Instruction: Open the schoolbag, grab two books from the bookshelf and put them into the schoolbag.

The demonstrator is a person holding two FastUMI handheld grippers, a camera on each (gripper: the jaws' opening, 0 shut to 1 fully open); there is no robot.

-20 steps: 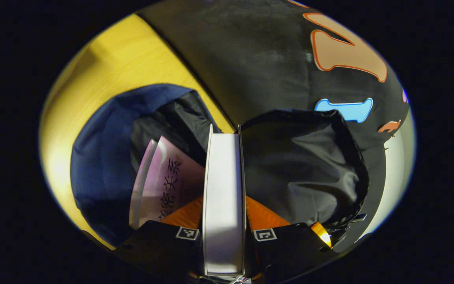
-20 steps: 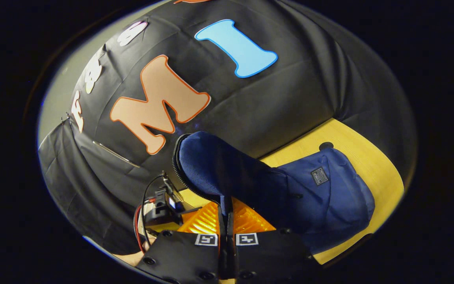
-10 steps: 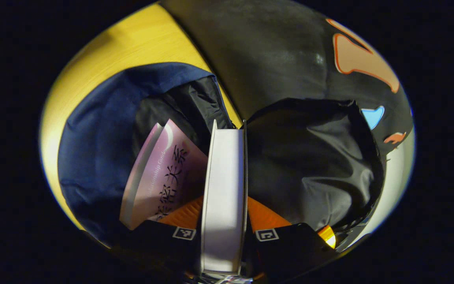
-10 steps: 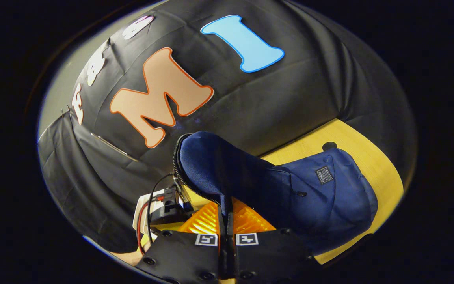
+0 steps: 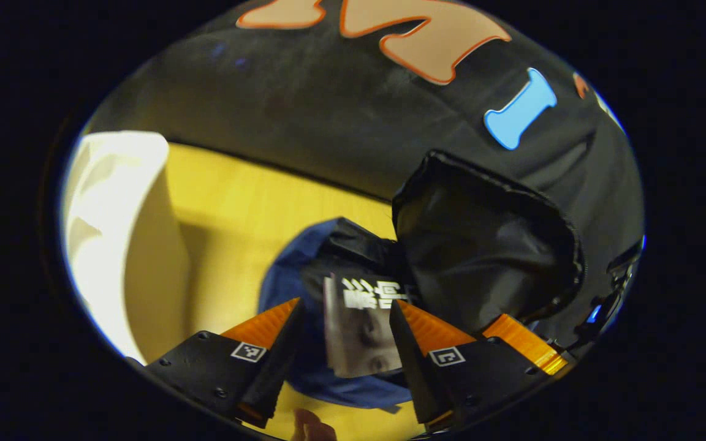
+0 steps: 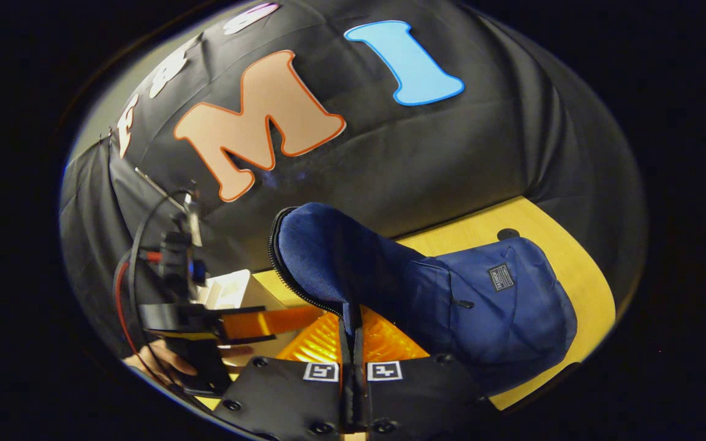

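The blue schoolbag (image 6: 500,306) lies on the yellow table (image 6: 482,229). Its flap (image 6: 328,257) is lifted, with my right gripper (image 6: 351,315) shut on the zipper edge. In the left gripper view the flap's black lining (image 5: 488,245) stands up on the right over the bag's mouth (image 5: 341,257). A book (image 5: 359,331) with a printed cover sticks up out of that mouth. My left gripper (image 5: 344,304) is open just above it, fingers on either side and apart from it. The left gripper (image 6: 230,324) also appears in the right gripper view, left of the flap.
A white shelf-like piece (image 5: 114,214) stands on the table (image 5: 236,202) to the left of the bag, and its corner (image 6: 230,288) peeks out behind the left gripper. A hand (image 6: 163,364) holds that gripper. The booth's cloth wall closes the back.
My left gripper has let go of the white-edged book, opened and pulled back up out of the bag. The book now stands in the bag. The right gripper keeps holding the flap.
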